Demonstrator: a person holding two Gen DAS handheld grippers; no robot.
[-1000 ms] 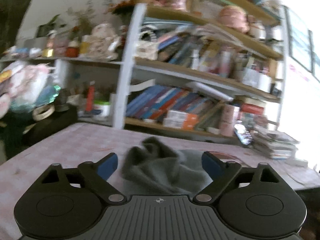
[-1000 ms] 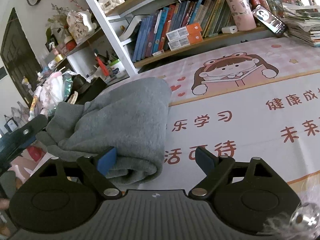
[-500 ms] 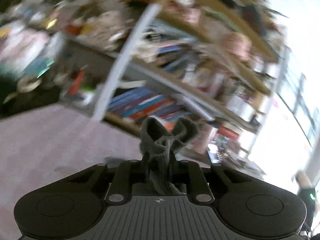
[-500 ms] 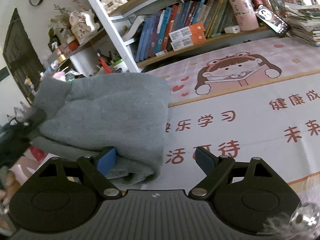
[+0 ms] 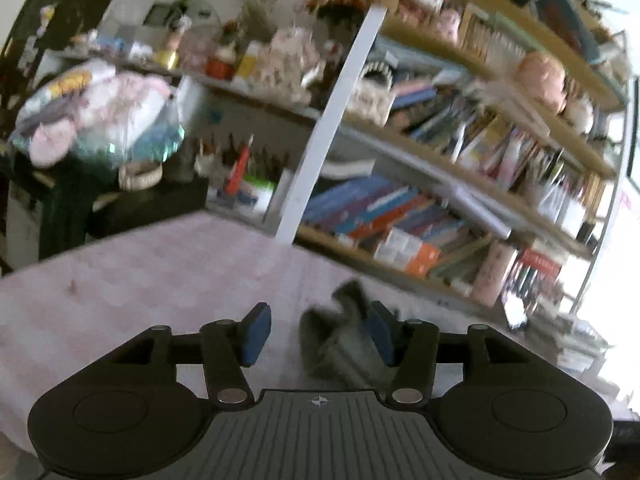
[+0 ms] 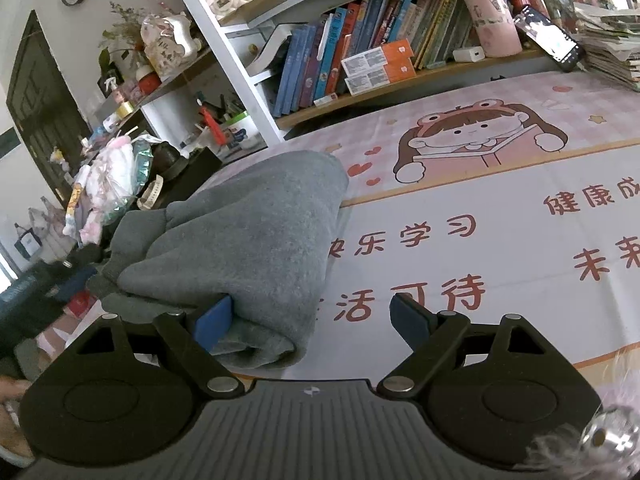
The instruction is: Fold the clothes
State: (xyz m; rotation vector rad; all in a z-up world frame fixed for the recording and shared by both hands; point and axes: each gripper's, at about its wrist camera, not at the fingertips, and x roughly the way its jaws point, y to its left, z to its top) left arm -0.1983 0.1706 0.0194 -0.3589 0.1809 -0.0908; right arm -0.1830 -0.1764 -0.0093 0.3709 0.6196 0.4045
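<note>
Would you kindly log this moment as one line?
left gripper: opening, releasing grey garment | right gripper: open, idle

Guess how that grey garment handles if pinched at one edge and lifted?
Probably floppy: the grey garment lies in soft rounded folds and should drape. Thick, fleecy fabric suggests little slip in the tongs. Stacked layers may unfold if only one is caught.

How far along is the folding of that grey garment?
Mostly done: the grey garment lies doubled over on the table mat. In hand: the left gripper is opening, loose cloth between its jaws. Left: tidying that bunched end; the right gripper waits open.
</note>
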